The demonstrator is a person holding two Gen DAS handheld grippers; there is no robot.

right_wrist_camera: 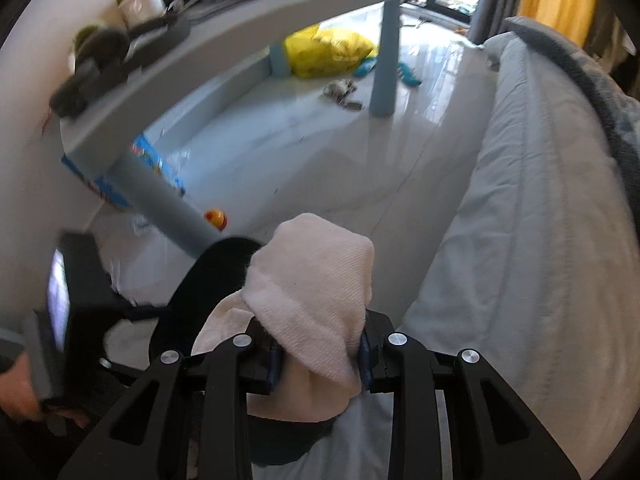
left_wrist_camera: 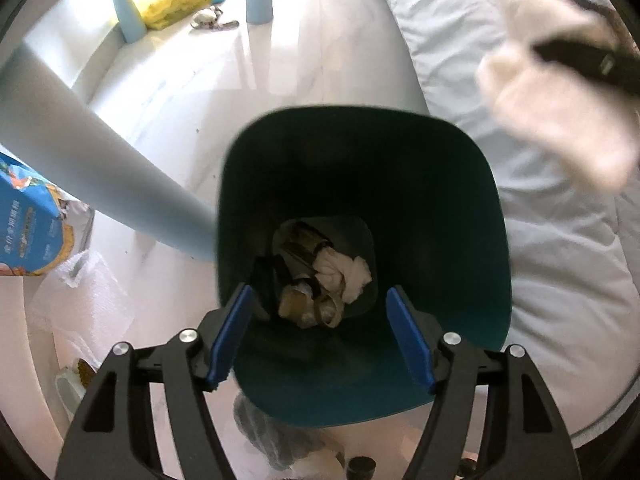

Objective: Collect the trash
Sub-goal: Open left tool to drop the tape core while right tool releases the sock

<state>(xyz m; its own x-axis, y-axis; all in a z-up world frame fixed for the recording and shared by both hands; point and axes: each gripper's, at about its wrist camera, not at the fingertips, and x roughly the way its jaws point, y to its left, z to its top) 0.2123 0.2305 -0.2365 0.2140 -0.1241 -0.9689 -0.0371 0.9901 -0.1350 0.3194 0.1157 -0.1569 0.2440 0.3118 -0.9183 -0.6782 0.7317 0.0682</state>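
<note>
A dark teal trash bin (left_wrist_camera: 440, 208) stands on the white floor, seen from above in the left wrist view. In it lie crumpled white tissue (left_wrist_camera: 344, 274) and brown tape rolls (left_wrist_camera: 316, 308). My left gripper (left_wrist_camera: 320, 332) is open and empty, its blue pads (left_wrist_camera: 232, 332) over the bin's near rim. My right gripper (right_wrist_camera: 320, 356) is shut on a crumpled white paper towel (right_wrist_camera: 316, 288), held above and right of the bin (right_wrist_camera: 208, 288). That towel also shows blurred in the left wrist view (left_wrist_camera: 560, 112).
A light blue table leg (left_wrist_camera: 100, 168) slants beside the bin. A bed with a grey-white quilt (right_wrist_camera: 520, 220) runs along the right. A blue printed bag (left_wrist_camera: 28, 224), bubble wrap (left_wrist_camera: 76, 304), a yellow bag (right_wrist_camera: 328, 52) and small litter (right_wrist_camera: 344, 92) lie on the floor.
</note>
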